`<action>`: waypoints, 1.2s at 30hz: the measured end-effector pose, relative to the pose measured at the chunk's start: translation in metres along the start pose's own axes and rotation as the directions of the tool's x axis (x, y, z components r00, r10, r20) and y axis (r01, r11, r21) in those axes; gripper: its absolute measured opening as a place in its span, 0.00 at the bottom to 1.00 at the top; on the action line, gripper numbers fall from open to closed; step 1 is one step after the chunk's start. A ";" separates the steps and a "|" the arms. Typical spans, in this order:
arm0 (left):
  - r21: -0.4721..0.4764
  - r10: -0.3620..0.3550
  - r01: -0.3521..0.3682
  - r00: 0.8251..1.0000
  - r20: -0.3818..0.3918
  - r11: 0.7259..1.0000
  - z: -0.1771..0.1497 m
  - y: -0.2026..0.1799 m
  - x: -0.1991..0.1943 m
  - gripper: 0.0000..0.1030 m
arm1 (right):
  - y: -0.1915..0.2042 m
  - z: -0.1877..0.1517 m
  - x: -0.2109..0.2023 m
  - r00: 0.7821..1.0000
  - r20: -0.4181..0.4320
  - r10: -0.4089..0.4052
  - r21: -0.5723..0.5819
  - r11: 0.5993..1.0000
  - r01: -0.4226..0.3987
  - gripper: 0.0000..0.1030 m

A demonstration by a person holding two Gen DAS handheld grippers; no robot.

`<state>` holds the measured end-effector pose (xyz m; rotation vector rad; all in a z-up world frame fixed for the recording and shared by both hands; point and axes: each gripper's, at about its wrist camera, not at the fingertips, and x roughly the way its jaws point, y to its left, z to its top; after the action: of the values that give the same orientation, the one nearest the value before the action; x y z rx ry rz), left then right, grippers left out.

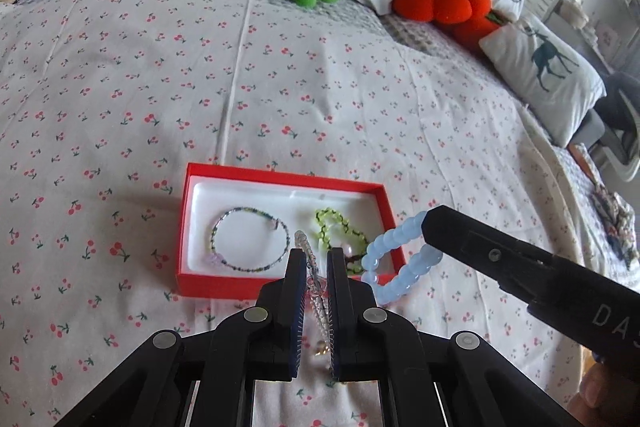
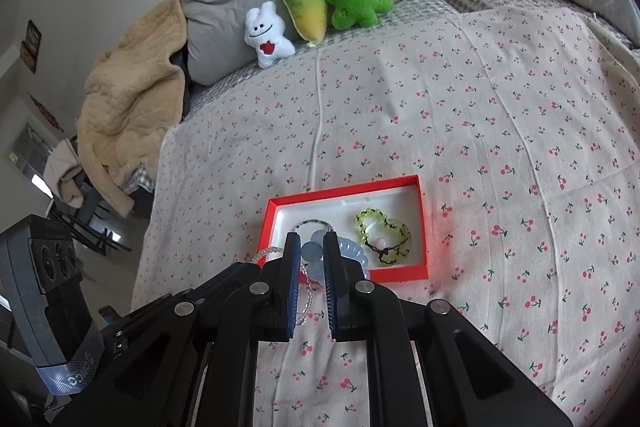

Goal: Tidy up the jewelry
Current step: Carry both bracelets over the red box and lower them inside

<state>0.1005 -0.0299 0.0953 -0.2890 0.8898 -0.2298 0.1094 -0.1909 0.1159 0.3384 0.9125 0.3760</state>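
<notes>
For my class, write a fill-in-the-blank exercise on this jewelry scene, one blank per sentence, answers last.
1. The left gripper holds a clear beaded ____.
2. The right gripper holds a bracelet of pale ____ beads.
3. The jewelry box has a ____ rim.
4. The green beaded bracelet lies ____ the box.

Answers: bracelet; blue; red; inside

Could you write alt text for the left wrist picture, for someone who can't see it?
The left gripper pinches a clear beaded bracelet above a red box on a cherry-print bedsheet. From the right, the right gripper carries a pale blue bead bracelet over the box's corner; a thin beaded bangle and a green beaded bracelet lie inside.
</notes>
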 end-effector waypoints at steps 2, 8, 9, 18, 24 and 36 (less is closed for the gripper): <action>-0.003 -0.014 0.014 1.000 0.012 1.000 0.006 0.001 0.005 0.04 | 0.001 0.006 0.003 1.000 0.012 -0.019 -0.014 1.000 0.019 0.12; -0.043 -0.064 0.066 0.997 0.030 0.997 0.021 0.014 0.031 0.04 | -0.005 0.015 0.018 0.999 0.016 -0.037 -0.026 0.999 0.037 0.12; -0.051 -0.061 0.063 0.998 0.028 0.997 0.022 0.018 0.038 0.04 | -0.006 0.016 0.021 0.999 0.014 -0.037 -0.026 0.999 0.038 0.12; -0.089 0.094 -0.099 0.994 -0.060 0.991 0.014 0.054 0.076 0.04 | -0.018 0.020 0.042 0.999 -0.023 -0.044 -0.019 0.999 0.044 0.12; -0.045 0.169 -0.174 0.981 -0.099 0.984 0.009 0.058 0.082 0.12 | -0.007 0.021 0.051 0.999 -0.038 -0.018 -0.038 0.999 0.016 0.12; 0.027 0.241 -0.240 0.969 -0.056 0.970 0.006 0.059 0.050 0.30 | -0.001 0.020 0.069 0.997 -0.075 -0.034 -0.059 0.998 0.029 0.12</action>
<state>0.1401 0.0102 0.0421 -0.1540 0.9713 -0.0223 0.1646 -0.1632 0.0789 0.2579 0.9788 0.3876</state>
